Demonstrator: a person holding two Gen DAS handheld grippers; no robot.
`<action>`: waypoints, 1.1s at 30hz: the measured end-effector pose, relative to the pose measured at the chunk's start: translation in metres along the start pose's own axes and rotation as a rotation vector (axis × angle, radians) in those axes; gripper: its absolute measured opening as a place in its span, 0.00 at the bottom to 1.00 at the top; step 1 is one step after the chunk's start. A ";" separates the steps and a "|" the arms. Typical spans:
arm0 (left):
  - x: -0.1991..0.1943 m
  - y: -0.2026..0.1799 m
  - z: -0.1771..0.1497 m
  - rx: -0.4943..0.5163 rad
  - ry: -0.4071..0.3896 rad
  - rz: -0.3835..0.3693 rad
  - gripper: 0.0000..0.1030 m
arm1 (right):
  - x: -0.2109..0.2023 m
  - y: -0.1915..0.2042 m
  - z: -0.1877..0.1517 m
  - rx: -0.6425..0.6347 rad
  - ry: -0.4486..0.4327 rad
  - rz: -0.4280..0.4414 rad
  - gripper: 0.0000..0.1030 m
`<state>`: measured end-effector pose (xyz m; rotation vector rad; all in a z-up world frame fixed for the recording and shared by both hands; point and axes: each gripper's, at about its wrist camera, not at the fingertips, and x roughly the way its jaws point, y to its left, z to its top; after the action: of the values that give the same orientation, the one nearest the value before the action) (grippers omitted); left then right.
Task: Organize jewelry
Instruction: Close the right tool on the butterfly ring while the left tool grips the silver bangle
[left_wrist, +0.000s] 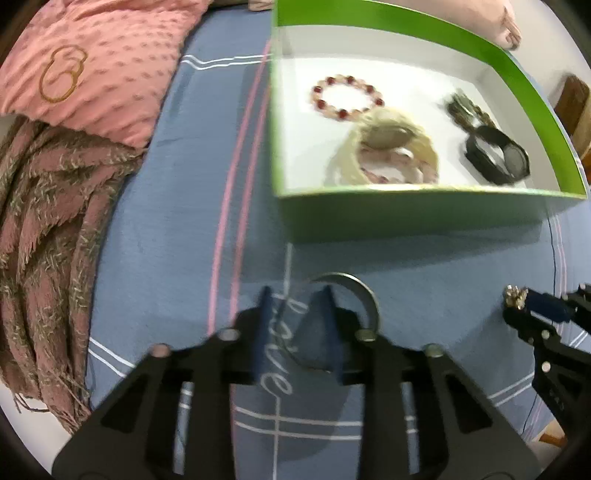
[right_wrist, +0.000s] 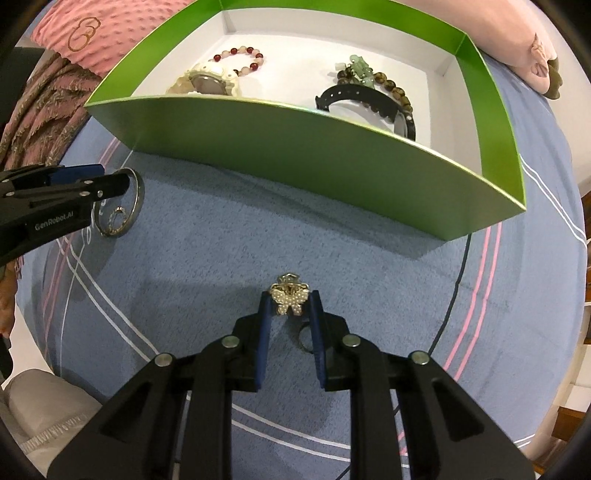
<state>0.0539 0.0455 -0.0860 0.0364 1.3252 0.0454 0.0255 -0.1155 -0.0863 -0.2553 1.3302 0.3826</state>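
A green box (left_wrist: 369, 212) with a white inside stands on the blue bedspread; it also shows in the right wrist view (right_wrist: 295, 155). In it lie a red-and-pink bead bracelet (left_wrist: 345, 96), a cream watch (left_wrist: 388, 147), a black watch (left_wrist: 498, 155) and a brown bead bracelet (left_wrist: 463, 107). My left gripper (left_wrist: 295, 291) holds a silver bangle (left_wrist: 364, 295) by the right finger, just above the bedspread; the right wrist view shows the bangle (right_wrist: 135, 201) at the left fingertips. My right gripper (right_wrist: 290, 299) is shut on a pearl butterfly hair clip (right_wrist: 289, 300).
A pink pillow (left_wrist: 99, 62) and a fringed pink-brown scarf (left_wrist: 48, 229) lie left of the box. Another pink pillow (right_wrist: 517, 40) lies behind the box. A small ring (right_wrist: 117, 218) lies on the bedspread under the bangle.
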 end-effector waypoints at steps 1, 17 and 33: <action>0.001 -0.008 -0.001 0.015 0.002 0.002 0.11 | 0.000 0.000 0.000 0.000 0.000 0.000 0.20; 0.000 -0.014 -0.012 0.004 0.033 -0.079 0.37 | 0.002 -0.003 0.002 0.002 0.000 0.003 0.20; -0.006 -0.069 -0.011 0.070 0.014 -0.064 0.03 | 0.000 0.000 -0.001 0.003 -0.005 -0.004 0.20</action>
<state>0.0428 -0.0236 -0.0860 0.0531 1.3410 -0.0549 0.0246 -0.1156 -0.0868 -0.2549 1.3248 0.3776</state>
